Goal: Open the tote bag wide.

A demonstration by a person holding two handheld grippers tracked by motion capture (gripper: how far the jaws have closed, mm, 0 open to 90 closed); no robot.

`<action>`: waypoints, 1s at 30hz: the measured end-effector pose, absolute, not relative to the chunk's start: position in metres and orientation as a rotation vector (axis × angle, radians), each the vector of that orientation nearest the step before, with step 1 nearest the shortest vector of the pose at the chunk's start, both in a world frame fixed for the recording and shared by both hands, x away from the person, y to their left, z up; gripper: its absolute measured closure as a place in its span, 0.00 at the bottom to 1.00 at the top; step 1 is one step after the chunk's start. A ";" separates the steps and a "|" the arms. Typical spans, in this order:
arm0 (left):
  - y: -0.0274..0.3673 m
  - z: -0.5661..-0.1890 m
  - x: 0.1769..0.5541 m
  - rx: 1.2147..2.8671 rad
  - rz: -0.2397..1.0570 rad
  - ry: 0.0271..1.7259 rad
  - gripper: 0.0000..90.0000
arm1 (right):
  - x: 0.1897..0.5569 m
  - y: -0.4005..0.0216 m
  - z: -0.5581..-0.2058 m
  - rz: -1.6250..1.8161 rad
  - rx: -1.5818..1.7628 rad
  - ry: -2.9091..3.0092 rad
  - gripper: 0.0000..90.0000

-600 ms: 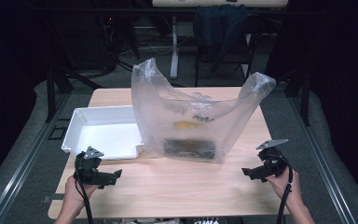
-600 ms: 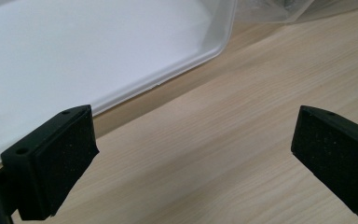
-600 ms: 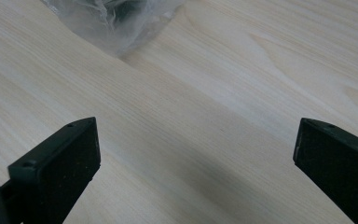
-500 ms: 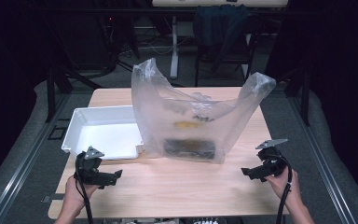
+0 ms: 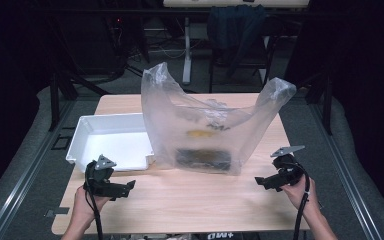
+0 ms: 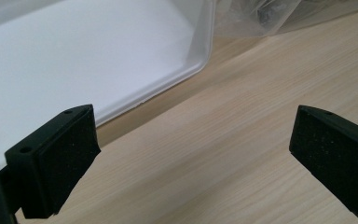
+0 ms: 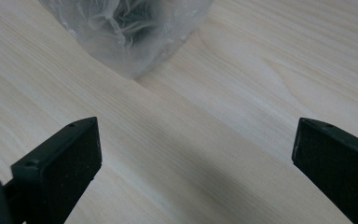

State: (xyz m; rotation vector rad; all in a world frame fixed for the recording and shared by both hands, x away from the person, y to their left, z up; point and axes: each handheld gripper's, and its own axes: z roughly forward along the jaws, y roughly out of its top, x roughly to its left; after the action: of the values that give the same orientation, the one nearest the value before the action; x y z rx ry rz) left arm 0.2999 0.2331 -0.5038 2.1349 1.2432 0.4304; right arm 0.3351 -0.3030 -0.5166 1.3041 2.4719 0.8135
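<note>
I held my left gripper (image 5: 130,186) low over the near left part of the wooden table (image 5: 190,200), its jaws spread wide with nothing between them. My right gripper (image 5: 258,181) sat near the right front corner, jaws likewise wide apart and empty. Both pointed inward, toward the middle.

The clear plastic bag (image 5: 205,127) stood upright at the table's centre, well apart from both grippers, its two handles sticking up like ears. The white tray (image 5: 80,142) lay just left of it, its right wall touching or nearly touching the bag; I could not tell which. In the left gripper view the tray's rounded corner (image 6: 200,60) sat just ahead of my left jaw, with bare wood beyond.

Between the two grippers a broad strip of bare tabletop ran along the near edge, and that was my open room. The right edge of the table lay close beside my right hand (image 5: 300,192); the left hand (image 5: 82,207) sat nearer the front edge.

Inside the bag I made out a dark flat thing (image 5: 202,159) at the bottom and something yellowish (image 5: 200,134) above it, both blurred by the plastic. In the right gripper view the bag's corner (image 7: 130,32) showed crumpled film over a dark mass, cut off by the top of the picture.
</note>
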 end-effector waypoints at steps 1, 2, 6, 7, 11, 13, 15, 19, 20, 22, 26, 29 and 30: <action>0.232 -0.503 0.301 2.130 0.433 1.242 0.02 | 0.336 -0.300 -0.518 0.836 1.311 2.462 0.02; 0.231 -0.503 0.303 2.128 0.424 1.234 0.02 | 0.336 -0.300 -0.518 0.841 1.311 2.467 0.02; 0.223 -0.503 0.306 2.164 0.457 1.193 0.04 | 0.336 -0.297 -0.514 0.846 1.316 2.443 0.06; 0.222 -0.502 0.306 2.167 0.453 1.186 0.04 | 0.336 -0.296 -0.513 0.848 1.313 2.441 0.07; 0.219 -0.496 0.307 2.141 0.474 1.174 0.05 | 0.337 -0.292 -0.513 0.839 1.301 2.437 0.12; 0.219 -0.495 0.308 2.149 0.477 1.161 0.06 | 0.336 -0.291 -0.512 0.839 1.291 2.436 0.15; 0.215 -0.493 0.310 2.142 0.488 1.154 0.06 | 0.336 -0.290 -0.510 0.843 1.283 2.431 0.16; 0.210 -0.488 0.312 2.140 0.501 1.130 0.07 | 0.335 -0.290 -0.507 0.848 1.276 2.422 0.17; 0.210 -0.488 0.312 2.140 0.501 1.130 0.07 | 0.335 -0.290 -0.507 0.848 1.276 2.422 0.17; 0.208 -0.486 0.315 2.122 0.500 1.125 0.08 | 0.336 -0.289 -0.506 0.868 1.278 2.411 0.18; 0.205 -0.484 0.325 2.097 0.505 1.116 0.16 | 0.341 -0.285 -0.503 0.896 1.272 2.395 0.28; 0.199 -0.480 0.329 2.086 0.508 1.087 0.17 | 0.341 -0.283 -0.500 0.918 1.282 2.379 0.33; 0.193 -0.477 0.330 2.078 0.523 1.053 0.20 | 0.342 -0.281 -0.497 0.933 1.278 2.372 0.36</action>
State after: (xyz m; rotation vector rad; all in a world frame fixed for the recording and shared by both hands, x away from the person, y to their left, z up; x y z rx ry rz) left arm 0.3296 0.1931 -0.4768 2.0781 1.0531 0.5227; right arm 0.3415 -0.2805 -0.4971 1.2776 2.3723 0.9332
